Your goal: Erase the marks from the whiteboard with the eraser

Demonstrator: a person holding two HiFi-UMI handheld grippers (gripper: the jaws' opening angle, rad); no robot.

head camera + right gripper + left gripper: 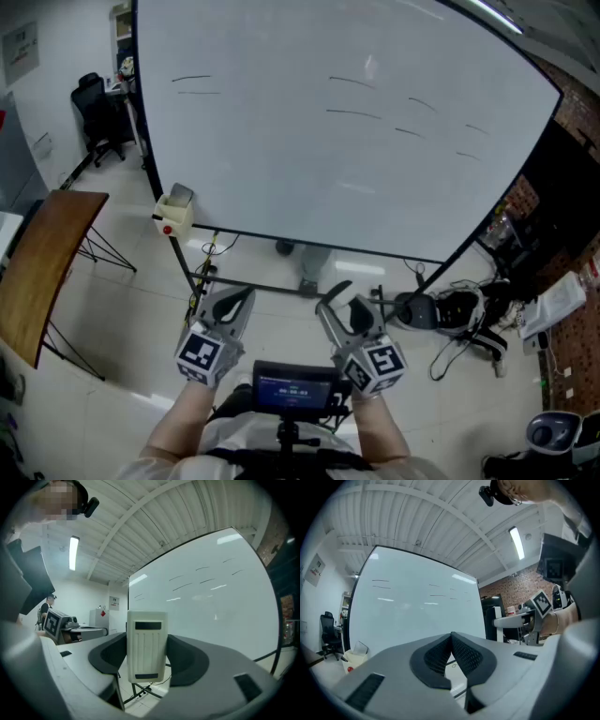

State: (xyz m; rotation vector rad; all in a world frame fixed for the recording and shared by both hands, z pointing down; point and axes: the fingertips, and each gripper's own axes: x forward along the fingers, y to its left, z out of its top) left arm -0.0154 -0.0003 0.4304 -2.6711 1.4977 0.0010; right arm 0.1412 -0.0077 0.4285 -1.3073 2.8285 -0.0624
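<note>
A large whiteboard [309,141] on a stand fills the upper head view, with short dark marks at its upper left [192,79] and upper right [354,82]. Both grippers are held low, in front of the board's bottom edge and apart from it. My right gripper [339,307] is shut on a cream eraser [146,645], which stands upright between its jaws. My left gripper [239,302] is shut with nothing in it, its dark pads [440,656] pressed together. The board and its marks [380,580] also show in both gripper views.
A cream box [174,215] hangs at the board's lower left corner. A wooden table [42,262] stands at the left, with a black office chair [94,108] behind it. Cables and gear [459,314] lie on the floor at the right, by a brick wall [572,117].
</note>
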